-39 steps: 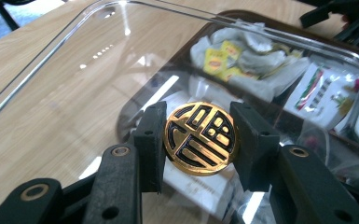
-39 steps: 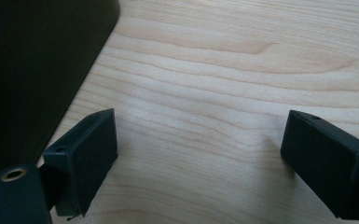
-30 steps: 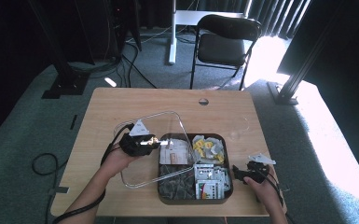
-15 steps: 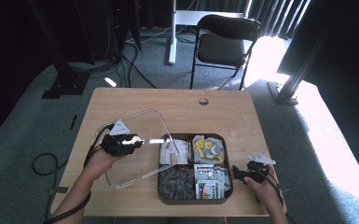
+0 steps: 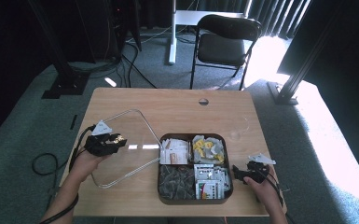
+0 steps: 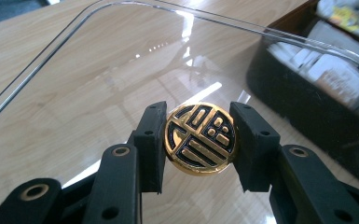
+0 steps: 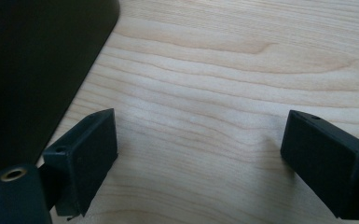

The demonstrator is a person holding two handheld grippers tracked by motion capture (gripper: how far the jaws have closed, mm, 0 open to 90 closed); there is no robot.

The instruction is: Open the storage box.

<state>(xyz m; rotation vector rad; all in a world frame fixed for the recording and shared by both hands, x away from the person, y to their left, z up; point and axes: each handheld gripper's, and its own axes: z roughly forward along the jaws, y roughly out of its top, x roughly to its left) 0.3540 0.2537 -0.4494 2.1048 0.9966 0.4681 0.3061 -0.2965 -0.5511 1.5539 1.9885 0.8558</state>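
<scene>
The left gripper (image 6: pixel 199 140) clamps the clear lid's (image 5: pixel 130 144) gold knob (image 6: pixel 199 139), left of the tray (image 5: pixel 164 186) holding packets; its long axis runs diagonally. The right gripper (image 7: pixel 198 163) gapes empty.

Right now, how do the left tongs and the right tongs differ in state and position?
The left tongs are shut on the gold-and-black knob of the clear lid; the right tongs stand open with only bare table between them. The left tongs are out to the left of the compartment box, while the right tongs sit by its right edge. Both have black jaws.
</scene>
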